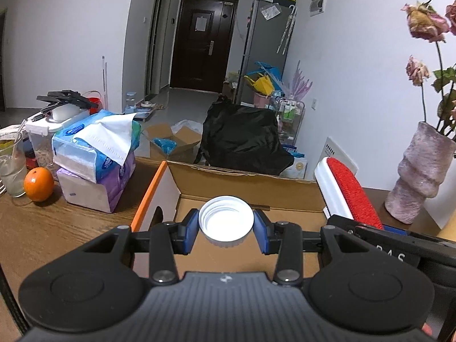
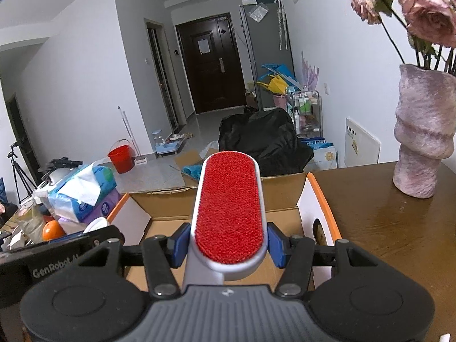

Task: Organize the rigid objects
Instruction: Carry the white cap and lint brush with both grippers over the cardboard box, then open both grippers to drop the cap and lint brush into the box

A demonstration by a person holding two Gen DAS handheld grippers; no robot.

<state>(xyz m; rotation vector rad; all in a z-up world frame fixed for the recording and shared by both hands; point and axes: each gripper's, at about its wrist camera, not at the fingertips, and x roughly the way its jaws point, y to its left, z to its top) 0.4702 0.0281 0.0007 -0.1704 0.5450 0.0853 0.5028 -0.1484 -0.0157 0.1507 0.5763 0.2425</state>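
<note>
My left gripper [image 1: 226,229] is shut on a white screw cap [image 1: 226,219], its open side facing the camera, held above the open cardboard box [image 1: 245,182] with orange-edged flaps. My right gripper [image 2: 228,242] is shut on a white lint brush with a red pad [image 2: 229,208], which points forward over the same box [image 2: 285,193]. In the left wrist view the lint brush [image 1: 350,193] shows at the right, with the right gripper's black body below it. The cap's rim [image 2: 95,224] peeks out at the left in the right wrist view.
On the wooden table [image 1: 42,228], left of the box, lie stacked tissue packs [image 1: 97,154], an orange [image 1: 38,183] and a glass with a straw [image 1: 11,168]. A pink vase with dried roses [image 2: 421,131] stands to the right. A black bag [image 1: 245,136] sits on the floor beyond.
</note>
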